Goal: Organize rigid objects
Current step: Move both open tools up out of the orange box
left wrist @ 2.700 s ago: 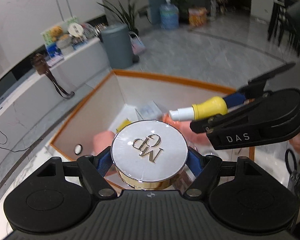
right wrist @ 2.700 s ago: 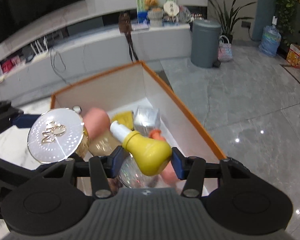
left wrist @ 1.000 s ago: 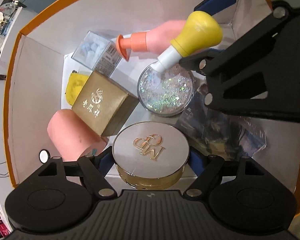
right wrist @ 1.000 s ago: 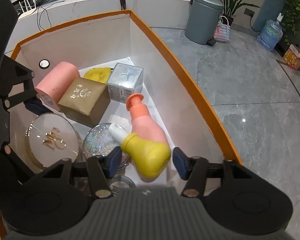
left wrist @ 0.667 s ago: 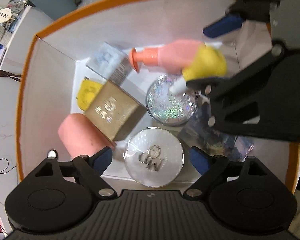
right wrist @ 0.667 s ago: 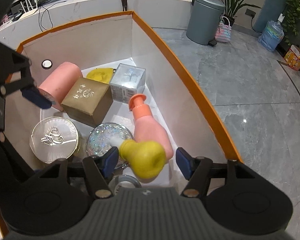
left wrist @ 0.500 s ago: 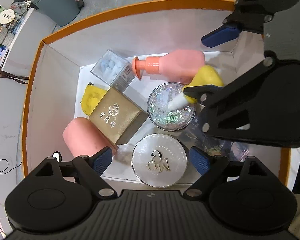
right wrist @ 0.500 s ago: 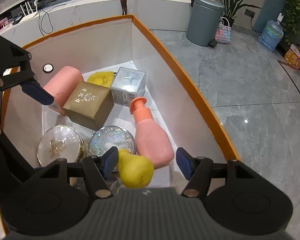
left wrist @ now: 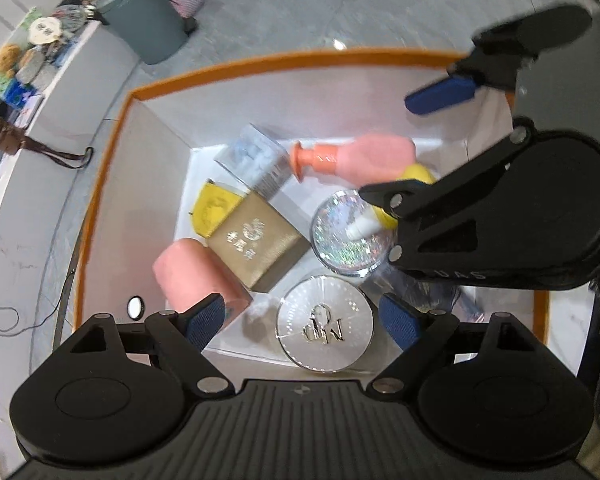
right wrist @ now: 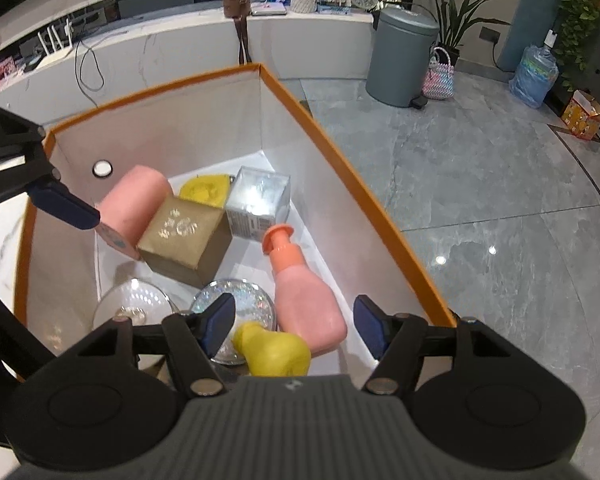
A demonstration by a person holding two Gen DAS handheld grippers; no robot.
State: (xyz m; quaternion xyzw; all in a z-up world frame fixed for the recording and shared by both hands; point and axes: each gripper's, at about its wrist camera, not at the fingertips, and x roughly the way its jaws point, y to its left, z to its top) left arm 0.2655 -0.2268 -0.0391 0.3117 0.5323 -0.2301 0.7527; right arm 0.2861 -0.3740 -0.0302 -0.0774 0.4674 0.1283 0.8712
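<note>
An orange-rimmed white box [left wrist: 260, 60] [right wrist: 340, 184] holds the objects. My left gripper [left wrist: 302, 322] is open and empty above the round silver-lidded compact [left wrist: 325, 335] [right wrist: 132, 308], which lies in the box. My right gripper [right wrist: 294, 322] is open and empty above the yellow bulb-shaped bottle [right wrist: 274, 350] [left wrist: 384, 216], which lies on the glittery round case [left wrist: 350, 234] [right wrist: 240, 304]. A pink pump bottle [right wrist: 306, 300] [left wrist: 364, 156], a gold box [left wrist: 256, 240] [right wrist: 184, 236], a clear cube [left wrist: 256, 160] [right wrist: 258, 200], a pink cylinder [left wrist: 196, 276] [right wrist: 134, 200] and a yellow pouch [left wrist: 212, 208] [right wrist: 204, 190] also lie inside.
A grey bin [right wrist: 400, 60] [left wrist: 148, 28] stands on the tiled floor beyond the box. A white counter [right wrist: 180, 52] with a brown bag and cables runs behind. A water jug [right wrist: 534, 76] and plants stand at the far right.
Both grippers opened and let go: the compact and the yellow bottle now lie in the box. Both grippers have since lifted away from the box floor.
</note>
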